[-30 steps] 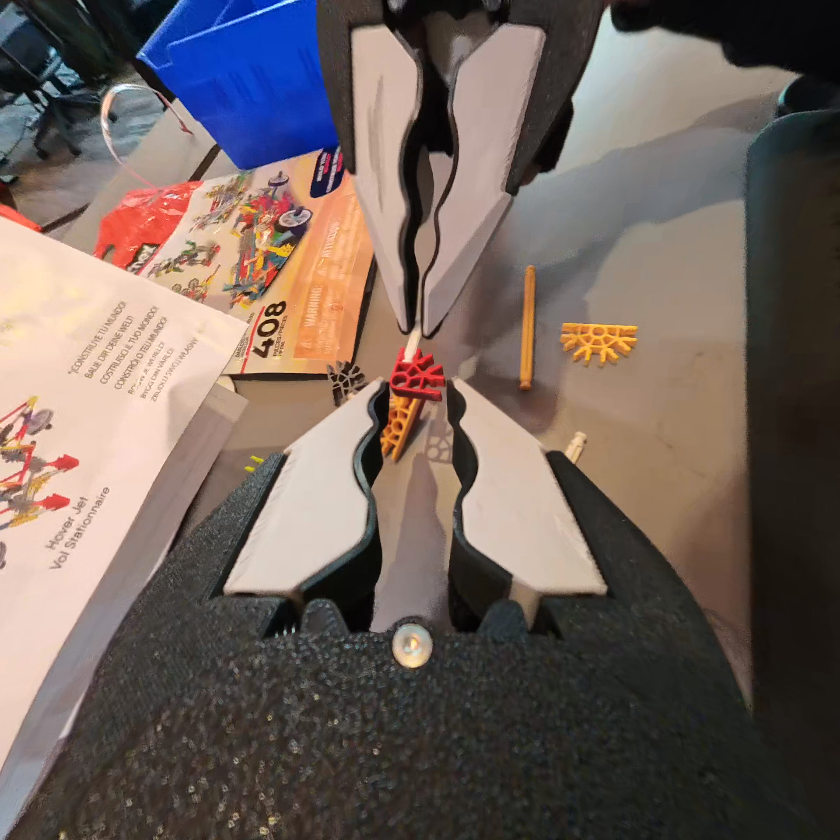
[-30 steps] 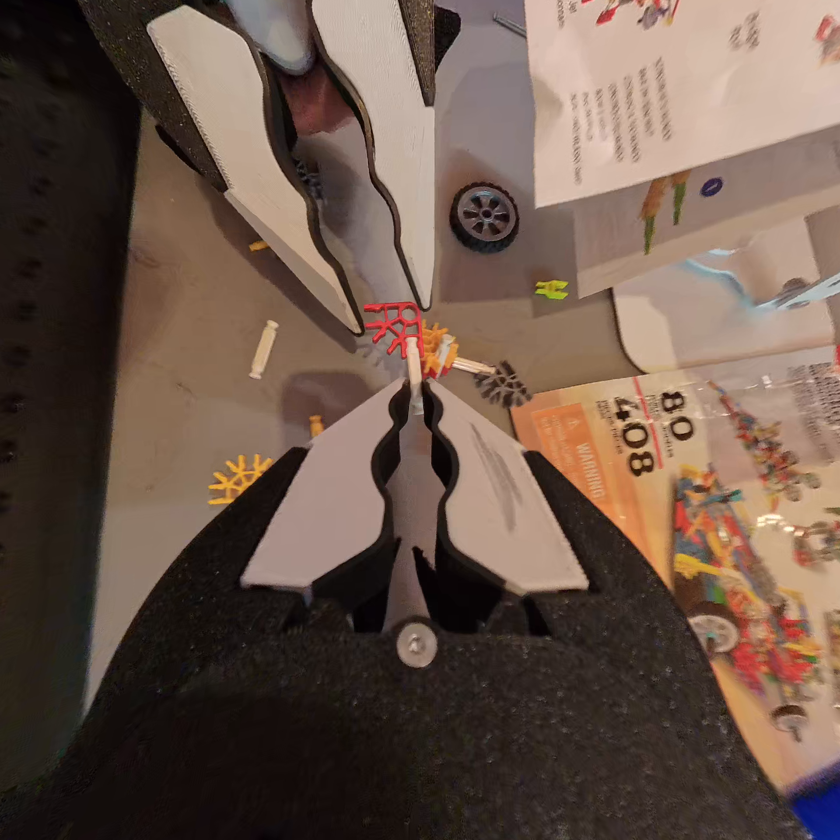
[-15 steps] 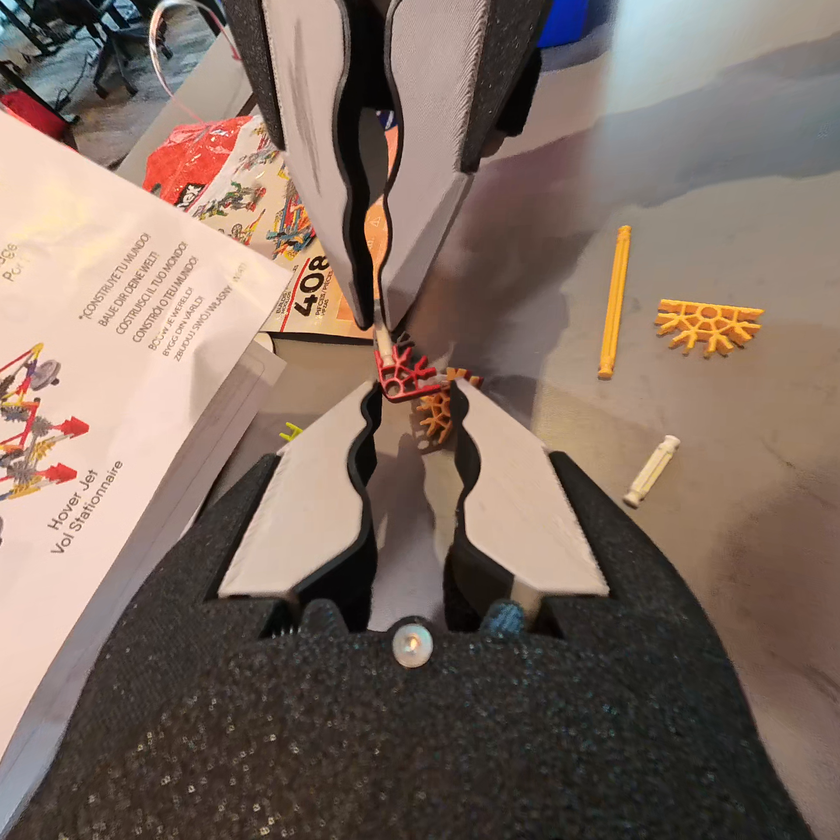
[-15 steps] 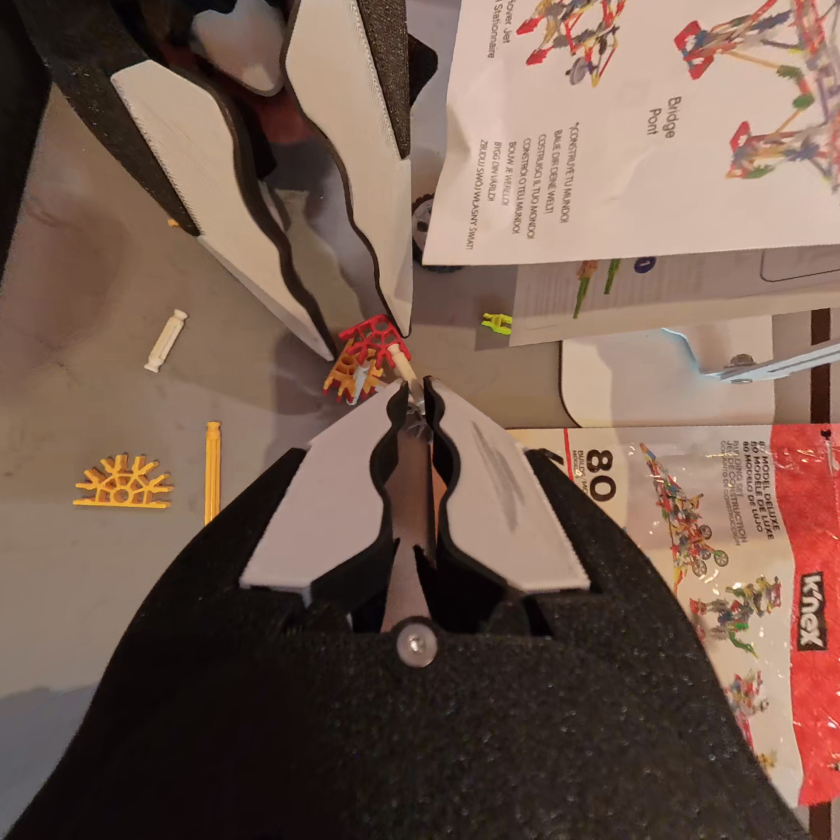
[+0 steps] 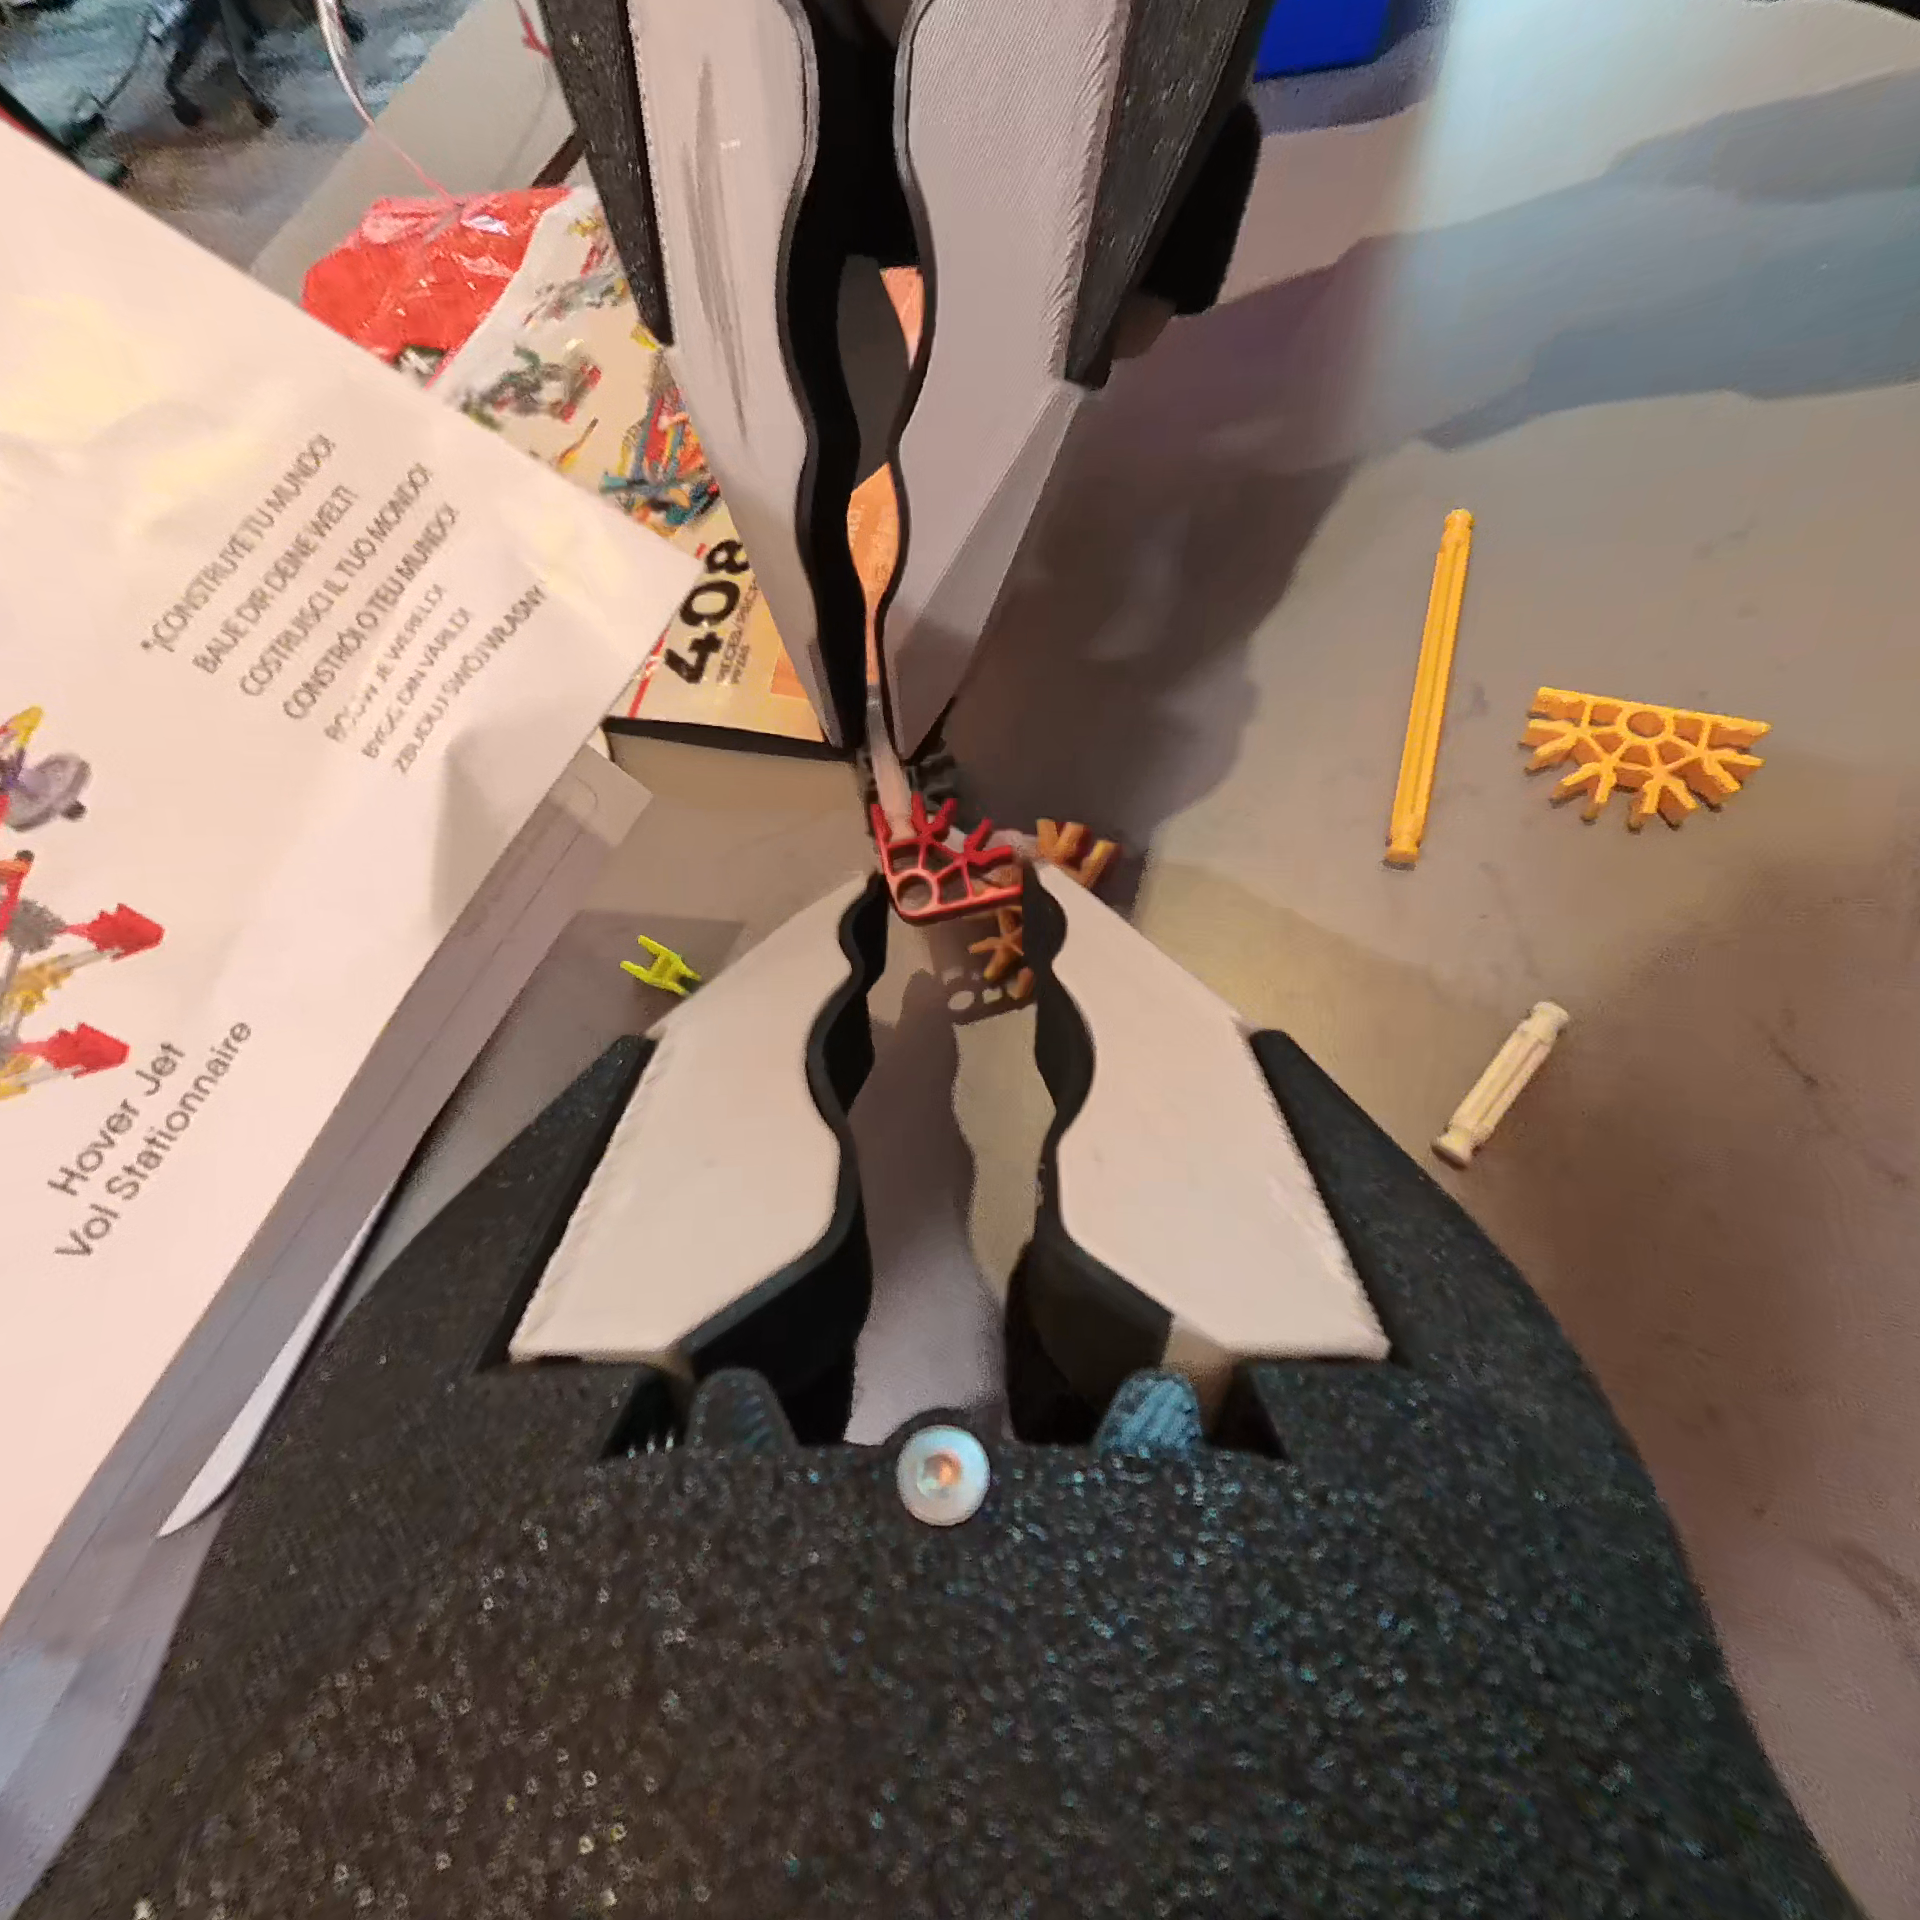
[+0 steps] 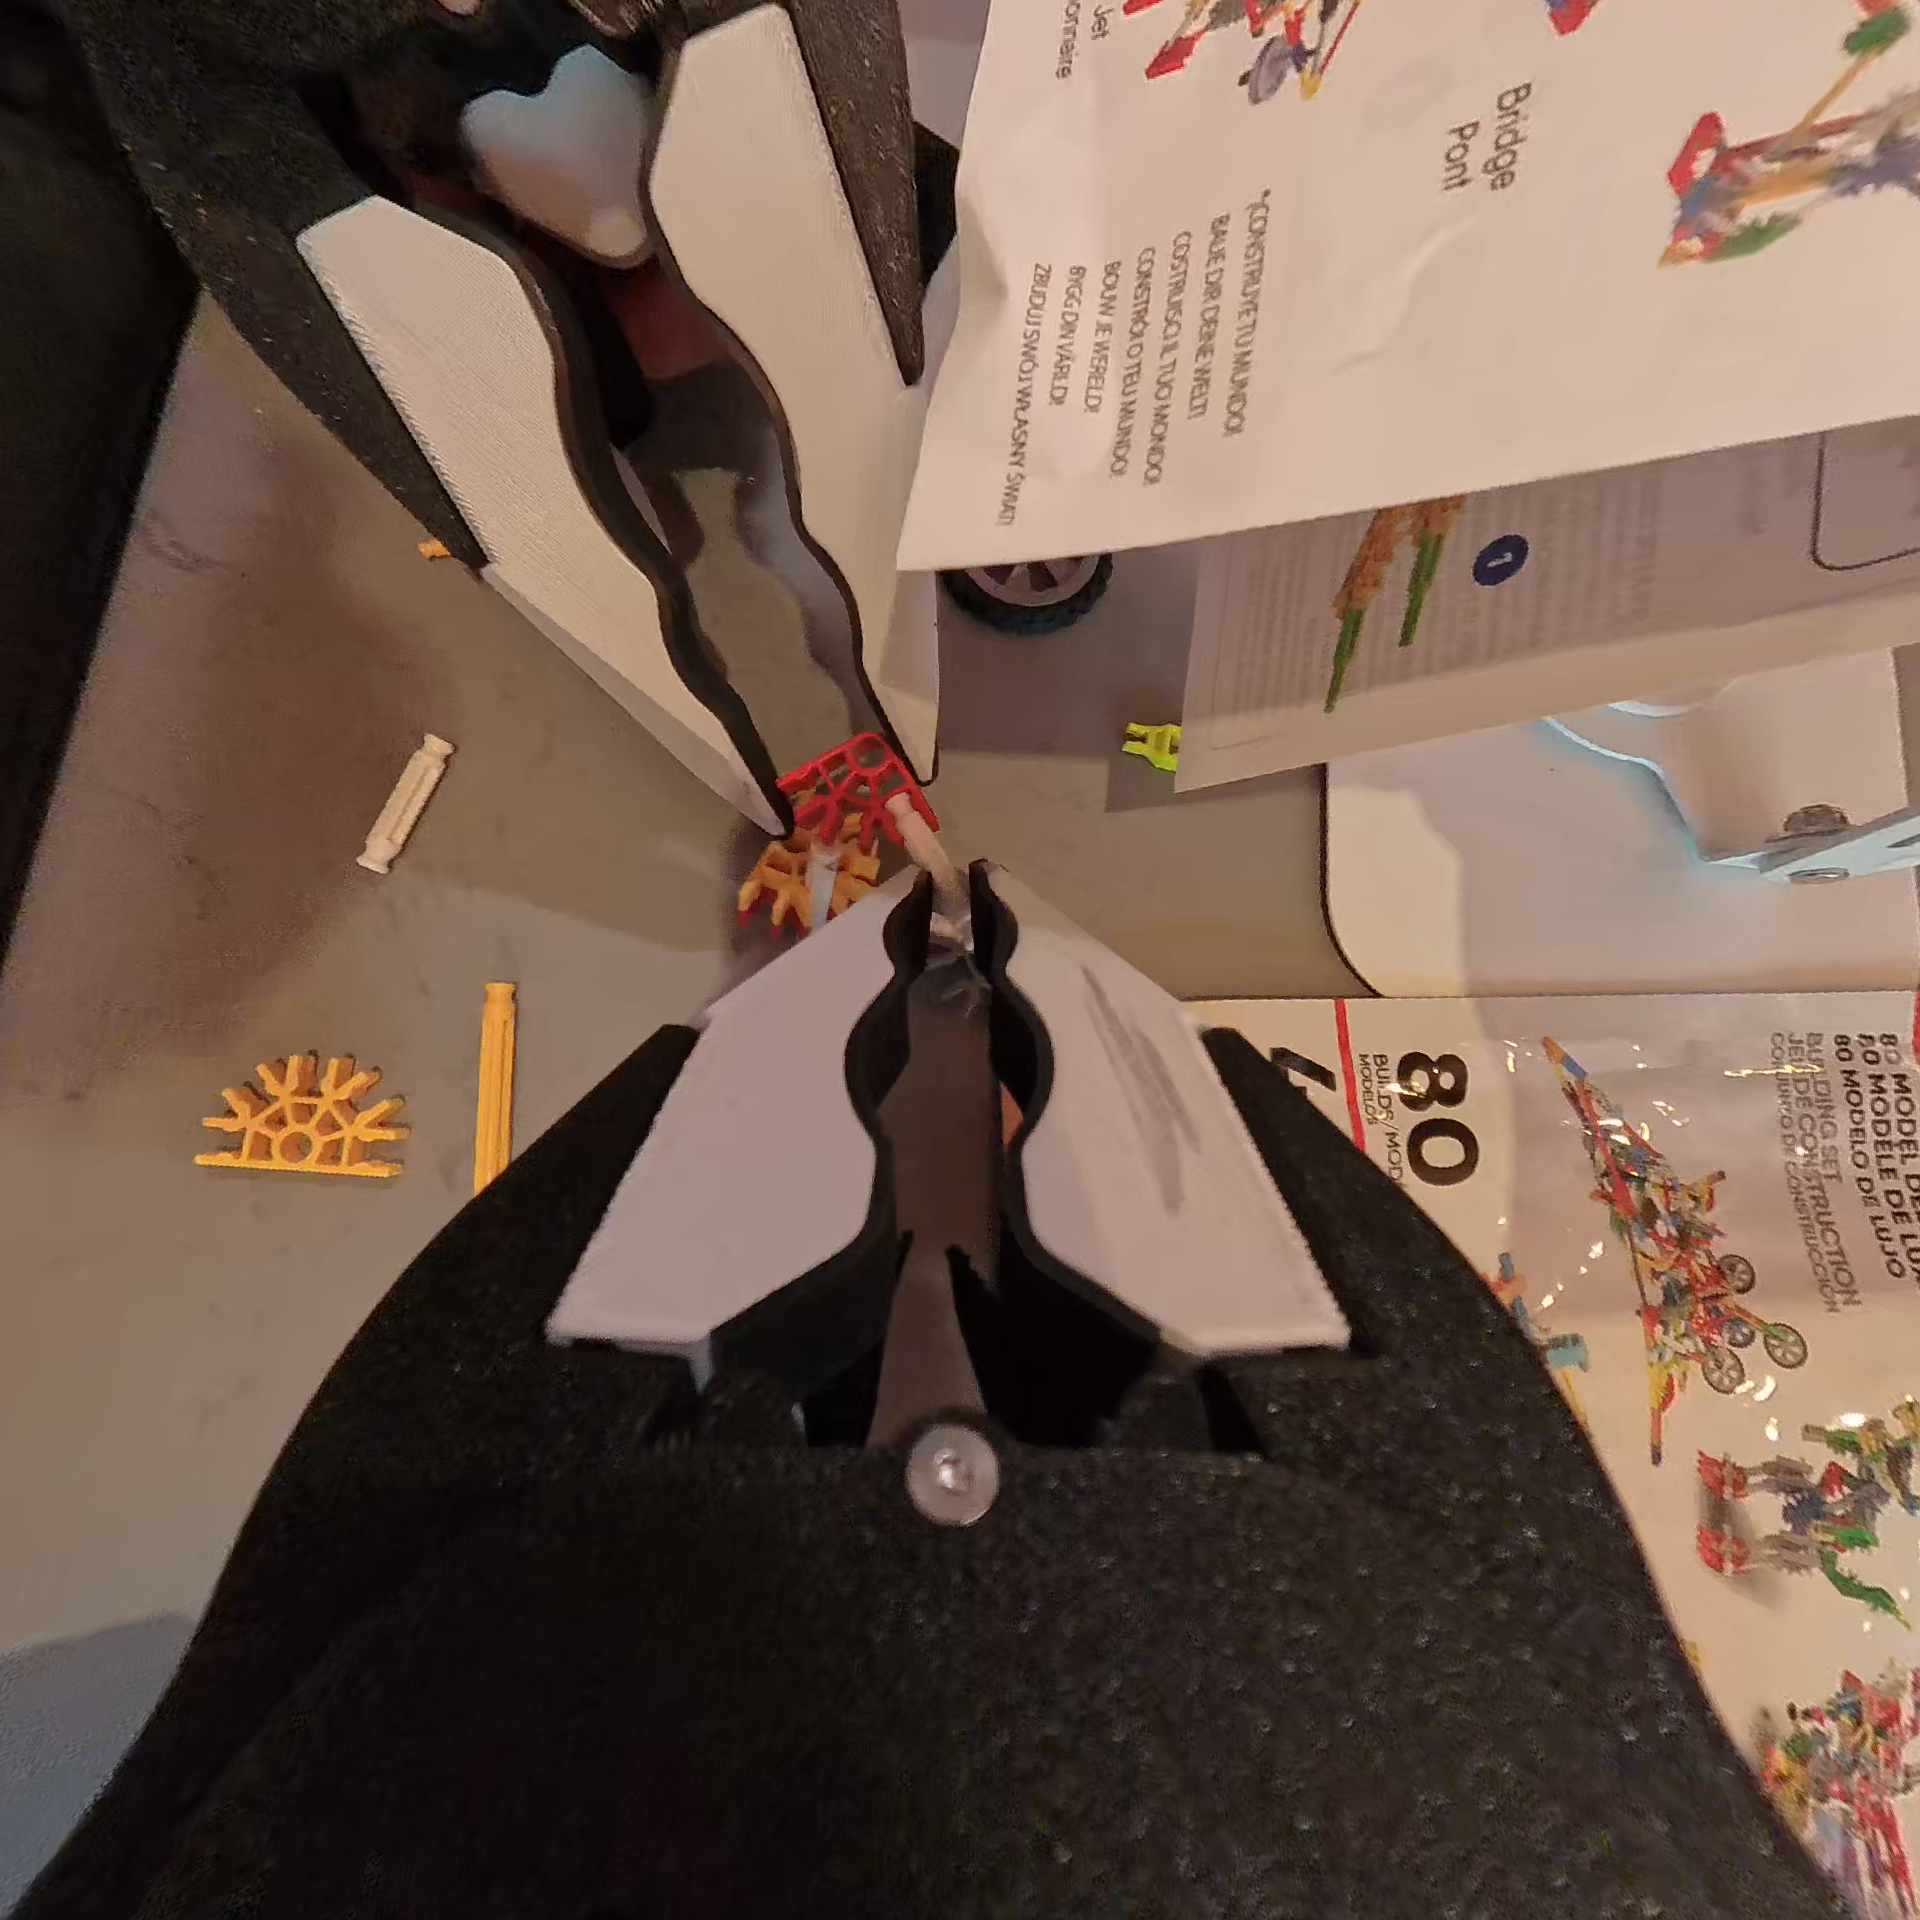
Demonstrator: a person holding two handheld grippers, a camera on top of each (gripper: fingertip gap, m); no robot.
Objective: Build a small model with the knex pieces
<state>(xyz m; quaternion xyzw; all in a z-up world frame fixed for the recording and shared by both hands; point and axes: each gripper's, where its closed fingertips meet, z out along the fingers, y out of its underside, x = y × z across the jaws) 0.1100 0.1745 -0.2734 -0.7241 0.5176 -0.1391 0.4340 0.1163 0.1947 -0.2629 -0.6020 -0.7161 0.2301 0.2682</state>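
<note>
**Red connector pinched between two grippers**

Red fan-shaped plastic connector (image 5: pixel 940 873), clamped at the tips of the left gripper (image 5: pixel 951 899), above the grey table (image 5: pixel 1558 395). Joined to a white plastic rod (image 6: pixel 928 844), itself nipped by the right gripper (image 6: pixel 948 883). Orange connectors (image 6: pixel 800 883) hanging just below. Nearby: yellow rod (image 5: pixel 1432 686), orange half-circle connector (image 5: pixel 1642 753), short cream rod (image 5: pixel 1501 1081). Since a second ago, blue bin nearly gone from left view.
</note>
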